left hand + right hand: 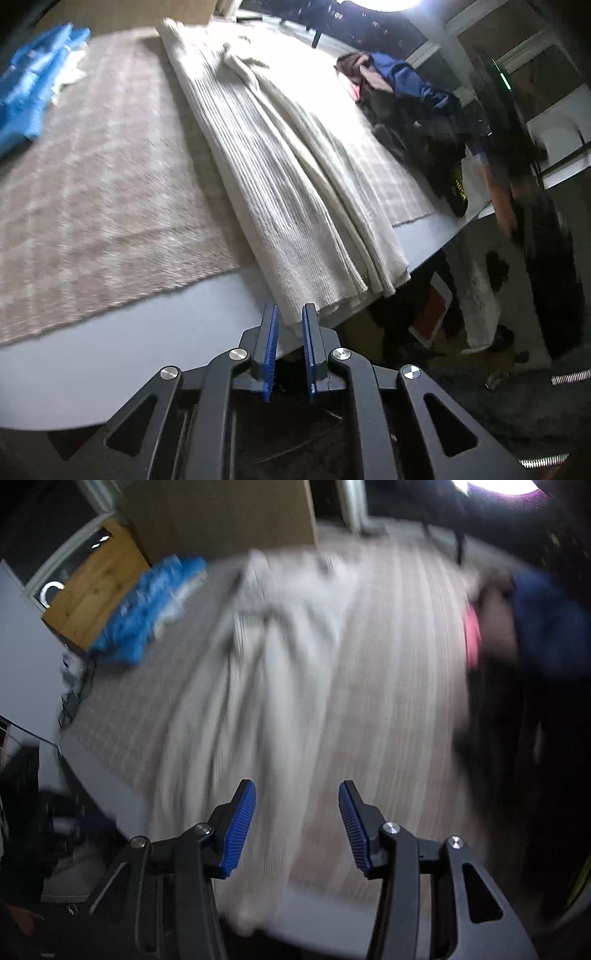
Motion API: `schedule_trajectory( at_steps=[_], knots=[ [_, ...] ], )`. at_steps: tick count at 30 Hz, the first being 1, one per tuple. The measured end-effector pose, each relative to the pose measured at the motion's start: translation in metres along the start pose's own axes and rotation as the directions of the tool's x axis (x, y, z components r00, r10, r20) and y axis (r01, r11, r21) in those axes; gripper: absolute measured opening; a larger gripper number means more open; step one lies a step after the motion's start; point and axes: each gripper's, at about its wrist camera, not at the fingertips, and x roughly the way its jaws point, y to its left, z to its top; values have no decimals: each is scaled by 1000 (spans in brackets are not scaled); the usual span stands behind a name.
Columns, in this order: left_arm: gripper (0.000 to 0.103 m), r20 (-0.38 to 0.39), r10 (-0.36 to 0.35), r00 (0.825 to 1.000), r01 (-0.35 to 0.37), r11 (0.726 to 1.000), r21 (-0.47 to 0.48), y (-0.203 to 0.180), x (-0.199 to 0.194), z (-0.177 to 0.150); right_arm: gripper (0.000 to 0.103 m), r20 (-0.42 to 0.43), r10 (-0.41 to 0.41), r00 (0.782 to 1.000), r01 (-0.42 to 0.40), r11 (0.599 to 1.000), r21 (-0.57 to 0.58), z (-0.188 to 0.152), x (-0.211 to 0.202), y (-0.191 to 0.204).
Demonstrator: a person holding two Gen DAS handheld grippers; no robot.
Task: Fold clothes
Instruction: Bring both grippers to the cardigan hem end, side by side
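While my left claw [290, 325] sits slightly parted, gripping nothing, at the soft, floppy knit sweater's [295, 192] hem, I'd pinch layers there; right claw [297, 812] released.

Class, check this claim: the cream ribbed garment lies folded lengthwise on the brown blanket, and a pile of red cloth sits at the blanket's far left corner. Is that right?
One slip: the pile of cloth is blue, not red, as the left wrist view shows. The cream ribbed garment does lie folded lengthwise on the brown blanket.
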Motion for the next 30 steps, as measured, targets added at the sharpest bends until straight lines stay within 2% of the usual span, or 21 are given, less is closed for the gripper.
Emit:
schedule_trajectory(
  at_steps=[1,3,6,7,9,11,13,14,16,18,20,23,24,26,28,30],
  knots=[
    [21,-13,-4,1000,4,1000,-1,-1,7,1,46,-18,2,1000,-1,1000,22,-18,5,1],
    [21,-30,-8,1000,8,1000,9,-4,16,3,46,-15,39,999,-39,999,24,-32,12,15],
    [29,-44,8,999,-7,999,37,-15,26,5,46,-11,95,995,-95,995,26,-54,23,35],
    [29,-49,18,999,-16,999,43,-18,30,6,46,-9,105,994,-105,994,9,-53,26,43],
    [25,-54,26,998,-23,998,56,-22,38,5,46,-24,79,997,-80,996,-41,-51,34,54],
    [2,-62,44,997,-39,996,85,-26,44,3,46,-41,78,996,-81,994,-74,-49,44,63],
    [0,-96,51,994,-38,991,129,-32,49,-4,46,-73,138,988,-142,988,-52,-47,54,67],
    [0,-105,63,993,-48,990,135,-32,49,-7,47,-102,200,974,-204,978,-33,-47,61,69],
    [0,-117,91,989,-74,988,138,-31,47,-14,47,-107,216,970,-222,974,-44,-49,66,72],
    [0,-124,100,987,-85,989,122,-29,42,-19,47,-76,221,972,-224,974,-32,-51,58,70],
    [0,-95,90,991,-81,992,95,-29,33,-19,47,-27,225,974,-226,973,-39,-49,46,70],
    [1,-41,117,992,-113,990,80,-30,21,-19,44,-15,246,969,-247,963,-113,-43,45,84],
    [1,-29,132,991,-130,989,75,-29,18,-19,40,-39,241,970,-244,960,-139,-41,52,93],
    [2,-16,150,989,-149,986,77,-28,12,-21,38,-89,202,975,-215,960,-179,-44,68,106],
    [11,-8,156,988,-155,985,78,-26,8,-23,38,-135,160,978,-187,958,-219,-46,83,119],
    [11,-1,169,986,-169,982,81,-25,7,-25,38,-119,126,985,-153,955,-255,-50,87,127]
  ],
)
